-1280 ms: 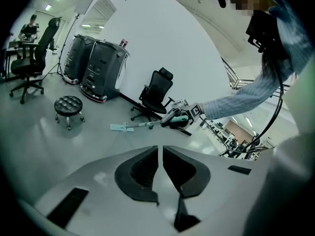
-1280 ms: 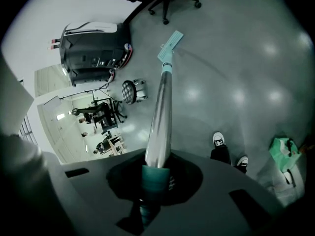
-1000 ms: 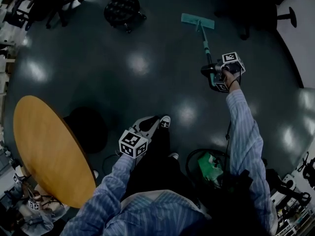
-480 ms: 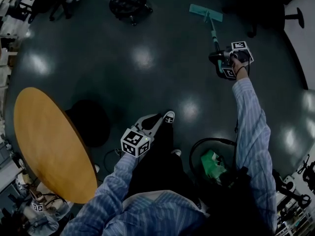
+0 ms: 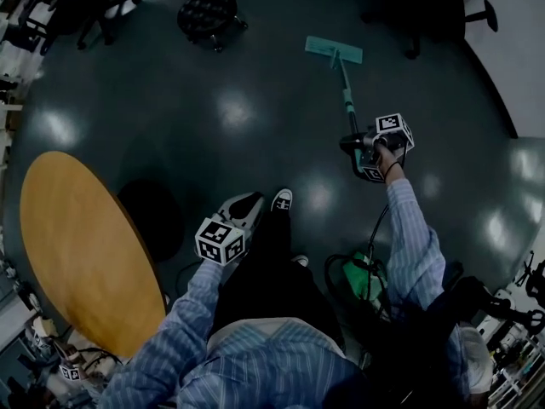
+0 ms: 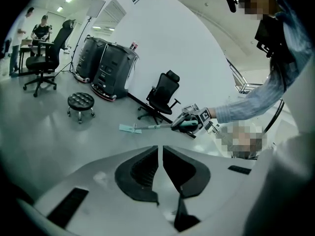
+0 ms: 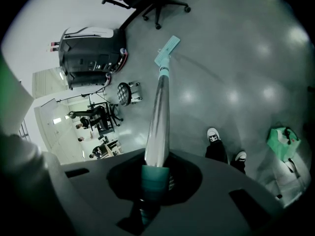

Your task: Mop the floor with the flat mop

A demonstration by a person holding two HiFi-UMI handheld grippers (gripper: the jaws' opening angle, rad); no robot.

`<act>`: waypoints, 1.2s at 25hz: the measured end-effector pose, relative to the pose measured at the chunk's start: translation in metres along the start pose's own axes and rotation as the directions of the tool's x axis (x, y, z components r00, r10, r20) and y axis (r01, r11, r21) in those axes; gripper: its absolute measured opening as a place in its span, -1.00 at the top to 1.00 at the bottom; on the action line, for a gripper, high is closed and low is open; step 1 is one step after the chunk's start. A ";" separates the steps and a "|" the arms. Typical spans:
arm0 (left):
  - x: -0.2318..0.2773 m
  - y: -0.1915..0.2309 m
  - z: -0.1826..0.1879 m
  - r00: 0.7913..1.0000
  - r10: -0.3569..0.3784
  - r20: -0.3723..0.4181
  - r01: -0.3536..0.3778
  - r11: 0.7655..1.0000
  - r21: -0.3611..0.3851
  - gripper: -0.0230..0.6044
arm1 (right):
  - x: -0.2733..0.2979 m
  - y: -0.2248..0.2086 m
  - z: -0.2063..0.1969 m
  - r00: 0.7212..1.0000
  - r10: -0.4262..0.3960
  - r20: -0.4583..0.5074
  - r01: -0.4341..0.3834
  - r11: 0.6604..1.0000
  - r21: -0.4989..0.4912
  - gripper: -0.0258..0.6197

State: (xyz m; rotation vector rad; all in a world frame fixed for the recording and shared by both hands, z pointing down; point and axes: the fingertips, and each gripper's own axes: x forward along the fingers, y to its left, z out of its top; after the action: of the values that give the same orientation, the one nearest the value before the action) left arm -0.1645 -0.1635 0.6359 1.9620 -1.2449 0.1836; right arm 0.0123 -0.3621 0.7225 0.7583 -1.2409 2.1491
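The flat mop has a teal head (image 5: 334,51) lying flat on the dark glossy floor (image 5: 255,135), far ahead of me. Its thin handle (image 5: 346,96) slopes back to my right gripper (image 5: 356,146), which is shut on the teal grip. In the right gripper view the handle (image 7: 158,117) runs from between the jaws of the right gripper (image 7: 156,173) out to the mop head (image 7: 167,50). My left gripper (image 5: 243,207) hangs by my shoe, jaws shut on nothing. The left gripper view shows the left gripper (image 6: 160,149), with the mop (image 6: 129,128) and the right gripper (image 6: 193,122) beyond.
A round wooden table (image 5: 77,254) stands at my left. A wheeled black stool (image 5: 209,11) and office chairs (image 5: 94,11) are at the back. A green bag (image 5: 364,281) with a cable lies by my right foot. Black cases (image 6: 106,68) and a chair (image 6: 162,92) flank a white backdrop (image 5: 511,49).
The right gripper pushed the mop away, then drew it back toward me and a little left; the mop head slid nearer. The left gripper has barely moved.
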 end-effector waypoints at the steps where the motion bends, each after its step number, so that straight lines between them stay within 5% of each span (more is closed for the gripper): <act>1: 0.000 -0.004 0.000 1.000 -0.005 0.001 0.005 1.000 0.006 0.82 | -0.002 -0.010 -0.014 1.000 -0.001 -0.005 0.001 1.000 0.003 0.81; 11: -0.026 -0.069 -0.022 0.998 -0.040 0.042 0.038 0.998 0.052 0.82 | -0.011 -0.115 -0.170 0.999 0.022 -0.035 -0.021 0.999 0.038 0.81; 19: -0.079 -0.112 -0.079 0.999 -0.047 0.020 0.044 0.992 0.114 0.82 | -0.019 -0.192 -0.302 0.996 0.059 -0.062 -0.056 0.997 0.062 0.81; 30: -0.146 -0.193 -0.148 0.992 -0.064 0.108 0.050 0.990 0.132 0.82 | -0.054 -0.312 -0.460 0.992 0.013 -0.126 -0.009 0.999 0.033 0.81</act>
State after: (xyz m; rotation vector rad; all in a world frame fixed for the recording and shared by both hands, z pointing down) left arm -0.0402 0.0796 0.5594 2.1423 -1.2747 0.1291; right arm 0.1733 0.1707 0.6742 0.6196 -1.1503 2.1946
